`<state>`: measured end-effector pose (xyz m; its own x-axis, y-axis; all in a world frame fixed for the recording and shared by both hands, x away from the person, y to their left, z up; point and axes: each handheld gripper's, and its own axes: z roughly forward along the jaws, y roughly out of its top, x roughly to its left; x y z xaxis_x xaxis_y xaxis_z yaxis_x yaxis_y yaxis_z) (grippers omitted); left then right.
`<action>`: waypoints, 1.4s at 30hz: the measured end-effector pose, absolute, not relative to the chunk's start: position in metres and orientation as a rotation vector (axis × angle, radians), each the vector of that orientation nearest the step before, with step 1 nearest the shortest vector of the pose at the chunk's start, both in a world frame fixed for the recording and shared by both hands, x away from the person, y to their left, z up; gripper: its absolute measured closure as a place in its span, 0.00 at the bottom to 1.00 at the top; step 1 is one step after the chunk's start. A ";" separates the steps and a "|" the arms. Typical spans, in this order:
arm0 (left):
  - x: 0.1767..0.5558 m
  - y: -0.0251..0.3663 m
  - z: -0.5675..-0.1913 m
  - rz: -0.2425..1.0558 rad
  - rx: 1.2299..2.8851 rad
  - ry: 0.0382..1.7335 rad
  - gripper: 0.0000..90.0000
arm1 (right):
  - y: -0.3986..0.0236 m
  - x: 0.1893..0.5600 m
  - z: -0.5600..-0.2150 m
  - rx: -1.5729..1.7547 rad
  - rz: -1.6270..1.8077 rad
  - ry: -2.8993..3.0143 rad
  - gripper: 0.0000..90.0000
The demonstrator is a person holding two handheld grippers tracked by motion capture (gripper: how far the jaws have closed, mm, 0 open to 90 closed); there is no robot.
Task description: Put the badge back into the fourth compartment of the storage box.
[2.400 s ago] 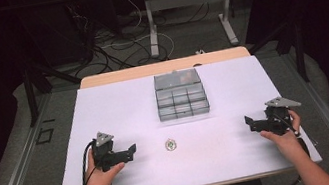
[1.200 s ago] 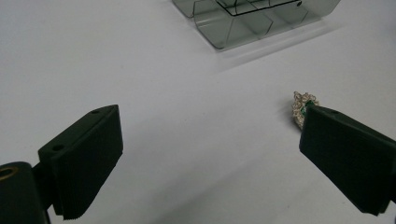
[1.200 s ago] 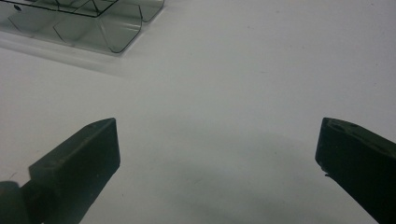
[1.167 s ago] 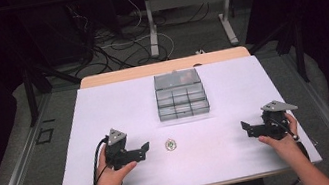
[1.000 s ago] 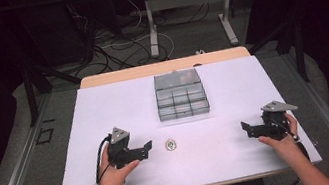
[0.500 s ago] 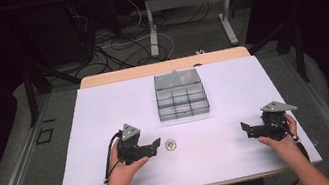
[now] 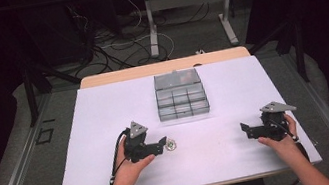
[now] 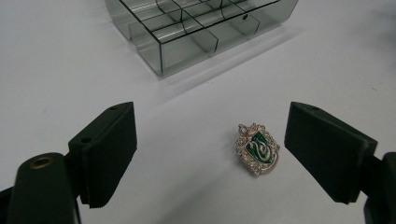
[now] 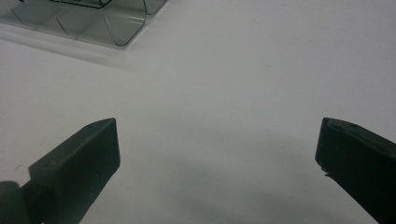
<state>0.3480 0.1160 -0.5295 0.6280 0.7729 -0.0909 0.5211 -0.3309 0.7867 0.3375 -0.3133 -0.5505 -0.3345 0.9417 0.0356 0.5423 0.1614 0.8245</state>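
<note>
A small green and silver crest pin [image 8: 257, 148] [image 7: 172, 145] lies flat on the white table. My left gripper [image 7: 162, 144] [image 8: 210, 154] is open, its jaws wide apart on either side of the pin and not touching it; the pin sits nearer the jaw on the right of the left gripper view. A clear divided organiser box [image 7: 181, 100] [image 8: 196, 23] stands just beyond the pin, lid open. My right gripper [image 7: 245, 129] [image 9: 217, 158] rests open at the table's right with only bare table between its jaws. A corner of the box [image 9: 93, 18] shows at its upper left.
The white table top [image 7: 234, 96] ends in a wooden strip [image 7: 163, 66] at the far side. Beyond it lie floor cables and the legs of another table [image 7: 189, 12]. Dark curtains flank both sides.
My left gripper has moved rightward across the table from the left side up to the pin, which now lies between its open jaws. The right gripper has barely shifted.
</note>
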 end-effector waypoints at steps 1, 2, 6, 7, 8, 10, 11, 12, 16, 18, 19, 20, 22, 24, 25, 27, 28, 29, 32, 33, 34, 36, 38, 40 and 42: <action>0.349 0.115 -0.530 0.382 2.017 1.016 0.19 | -0.313 0.337 -0.551 1.405 1.060 1.950 0.00; 0.349 0.115 -0.530 0.379 2.018 1.022 0.19 | -0.313 0.338 -0.551 1.402 1.058 1.951 0.00; 0.352 0.113 -0.533 0.377 2.024 1.038 0.21 | -0.313 0.338 -0.552 1.403 1.058 1.944 0.00; 0.353 0.112 -0.533 0.381 2.024 1.041 0.22 | -0.313 0.338 -0.552 1.403 1.060 1.947 0.00; 0.354 0.112 -0.534 0.370 2.031 1.044 0.23 | -0.313 0.338 -0.551 1.404 1.060 1.956 0.00; 0.354 0.111 -0.535 0.368 2.023 1.048 0.24 | -0.313 0.338 -0.552 1.405 1.060 1.955 0.00; 0.356 0.110 -0.535 0.367 2.025 1.045 0.24 | -0.313 0.338 -0.552 1.406 1.059 1.955 0.00; 0.356 0.110 -0.536 0.355 2.020 1.049 0.24 | -0.313 0.338 -0.552 1.405 1.060 1.957 0.00; 0.358 0.107 -0.538 0.320 2.009 1.053 0.27 | -0.313 0.338 -0.552 1.406 1.060 1.962 0.00; 0.358 0.105 -0.538 0.290 2.000 1.067 0.29 | -0.313 0.338 -0.552 1.404 1.058 1.965 0.00; 0.358 0.103 -0.538 0.250 1.991 1.082 0.29 | -0.313 0.338 -0.552 1.404 1.058 1.965 0.00; 0.358 0.103 -0.538 0.250 1.991 1.082 0.30 | -0.313 0.338 -0.552 1.404 1.057 1.966 0.00; 0.358 0.100 -0.540 0.241 1.988 1.100 0.32 | -0.313 0.338 -0.552 1.404 1.054 1.966 0.00; 0.358 0.098 -0.540 0.238 1.991 1.112 0.33 | -0.313 0.338 -0.552 1.402 1.054 1.968 0.00; 0.358 0.098 -0.540 0.238 1.991 1.112 0.33 | -0.313 0.338 -0.552 1.402 1.053 1.968 0.00; 0.359 0.096 -0.541 0.210 1.980 1.142 0.35 | -0.313 0.338 -0.552 1.402 1.053 1.969 0.00; 0.359 0.096 -0.541 0.210 1.980 1.142 0.36 | -0.313 0.338 -0.552 1.402 1.054 1.969 0.00; 0.359 0.094 -0.541 0.212 1.982 1.145 0.36 | -0.313 0.338 -0.552 1.401 1.055 1.969 0.00; 0.360 0.093 -0.540 0.200 1.994 1.156 0.38 | -0.313 0.338 -0.552 1.401 1.055 1.970 0.00; 0.360 0.092 -0.541 0.205 1.977 1.164 0.39 | -0.313 0.338 -0.552 1.402 1.055 1.971 0.00; 0.360 0.091 -0.540 0.196 1.983 1.169 0.39 | -0.313 0.338 -0.552 1.402 1.055 1.971 0.00; 0.361 0.089 -0.540 0.177 1.981 1.187 0.40 | -0.313 0.338 -0.552 1.402 1.055 1.973 0.00; 0.361 0.087 -0.540 0.164 1.978 1.202 0.41 | -0.313 0.338 -0.552 1.401 1.055 1.974 0.00; 0.362 0.087 -0.540 0.154 1.979 1.207 0.41 | -0.313 0.338 -0.552 1.401 1.054 1.975 0.00; 0.363 0.085 -0.540 0.136 1.985 1.226 0.41 | -0.313 0.338 -0.552 1.399 1.054 1.977 0.00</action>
<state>0.3625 0.0850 -0.5396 0.5281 0.7964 -0.2947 0.7128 -0.2271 0.6636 0.3377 -0.3127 -0.5523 -0.3505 0.9358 0.0382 0.5529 0.1738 0.8149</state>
